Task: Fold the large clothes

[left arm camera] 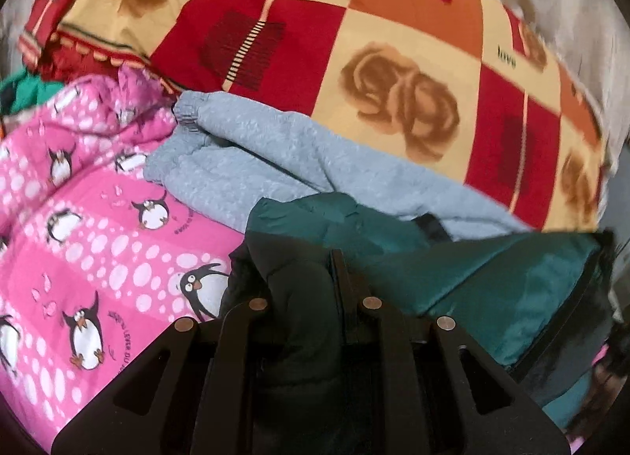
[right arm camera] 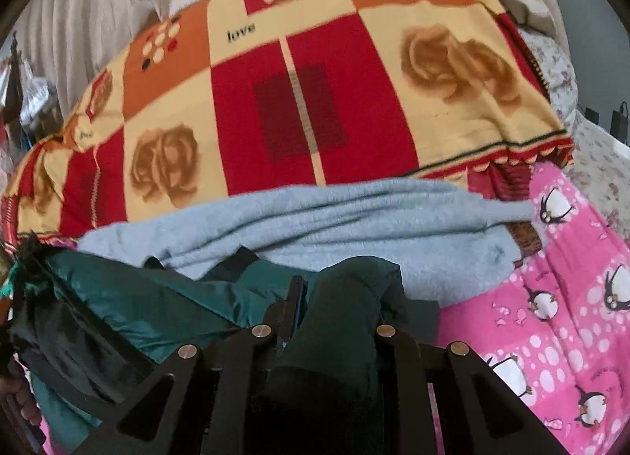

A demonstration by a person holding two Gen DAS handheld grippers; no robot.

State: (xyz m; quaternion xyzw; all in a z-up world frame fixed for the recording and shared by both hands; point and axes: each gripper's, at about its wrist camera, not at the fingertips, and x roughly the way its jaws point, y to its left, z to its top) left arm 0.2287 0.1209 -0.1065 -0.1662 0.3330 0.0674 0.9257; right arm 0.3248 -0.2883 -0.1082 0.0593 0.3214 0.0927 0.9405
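Observation:
A dark green puffy jacket (left arm camera: 492, 282) is held up between both grippers above the bed; it also shows in the right wrist view (right arm camera: 157, 305). My left gripper (left arm camera: 303, 285) is shut on a bunched dark part of the jacket. My right gripper (right arm camera: 338, 297) is shut on another green fold of it. A light blue fleece garment (left arm camera: 244, 163) lies on the bed just beyond the jacket, and shows in the right wrist view (right arm camera: 334, 215) too.
A pink penguin-print blanket (left arm camera: 90, 226) covers the bed (right arm camera: 559, 317). A folded red, orange and cream rose-pattern blanket (left arm camera: 374, 73) lies behind the fleece (right arm camera: 315, 93). A beige curtain (right arm camera: 118, 2) hangs at the back.

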